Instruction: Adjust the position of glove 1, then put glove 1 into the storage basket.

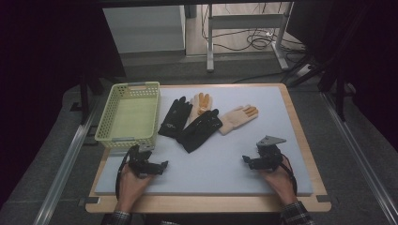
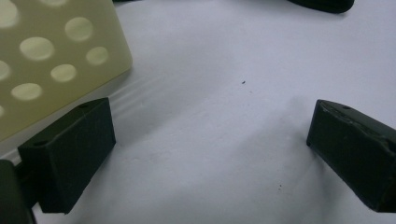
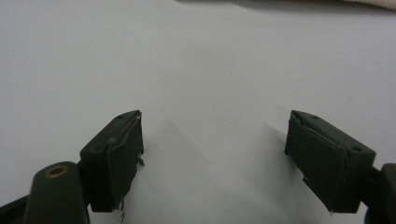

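Note:
Four gloves lie at the middle back of the white mat (image 1: pixel 211 159). One black glove (image 1: pixel 172 117) lies beside the basket and a second black glove (image 1: pixel 199 129) lies across its right side. A beige glove with orange fingertips (image 1: pixel 202 103) peeks out behind them, and another beige glove (image 1: pixel 237 118) lies to the right. My left gripper (image 1: pixel 162 166) rests near the front left of the mat, open, with nothing between its jaws (image 2: pixel 210 116). My right gripper (image 1: pixel 247 161) rests near the front right, also open and empty (image 3: pixel 215 121). Both are well short of the gloves.
A yellow-green perforated basket (image 1: pixel 129 115) stands empty at the mat's back left, and its corner (image 2: pixel 56 60) is close to my left jaw. The mat sits on a wooden table (image 1: pixel 300 126). A desk frame and cables stand beyond it.

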A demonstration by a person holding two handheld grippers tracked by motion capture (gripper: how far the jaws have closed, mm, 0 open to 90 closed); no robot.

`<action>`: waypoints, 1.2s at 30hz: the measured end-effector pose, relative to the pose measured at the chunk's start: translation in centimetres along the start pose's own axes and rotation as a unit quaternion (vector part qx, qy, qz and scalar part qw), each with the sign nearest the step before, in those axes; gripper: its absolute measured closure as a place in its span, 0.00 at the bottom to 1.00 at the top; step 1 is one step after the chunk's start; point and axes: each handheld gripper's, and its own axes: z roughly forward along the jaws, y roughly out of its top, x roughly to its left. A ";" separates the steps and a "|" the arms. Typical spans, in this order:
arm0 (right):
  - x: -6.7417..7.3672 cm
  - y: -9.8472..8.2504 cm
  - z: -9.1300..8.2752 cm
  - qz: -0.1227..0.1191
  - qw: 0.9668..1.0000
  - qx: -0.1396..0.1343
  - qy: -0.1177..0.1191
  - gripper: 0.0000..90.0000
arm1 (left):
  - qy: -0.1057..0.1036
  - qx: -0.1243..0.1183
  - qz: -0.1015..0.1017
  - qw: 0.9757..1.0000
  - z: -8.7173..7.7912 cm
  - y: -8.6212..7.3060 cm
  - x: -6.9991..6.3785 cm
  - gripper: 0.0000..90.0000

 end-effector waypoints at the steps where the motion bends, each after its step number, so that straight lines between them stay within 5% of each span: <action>1: 0.0 0.0 0.0 0.000 1.000 0.000 0.000 0.21 | 0.000 0.000 0.000 1.000 0.0 0.0 0.0 0.01; 36: 0.7 1.1 0.1 0.014 1.000 0.002 0.005 0.22 | 0.000 -0.001 0.000 1.000 0.0 0.0 0.0 0.02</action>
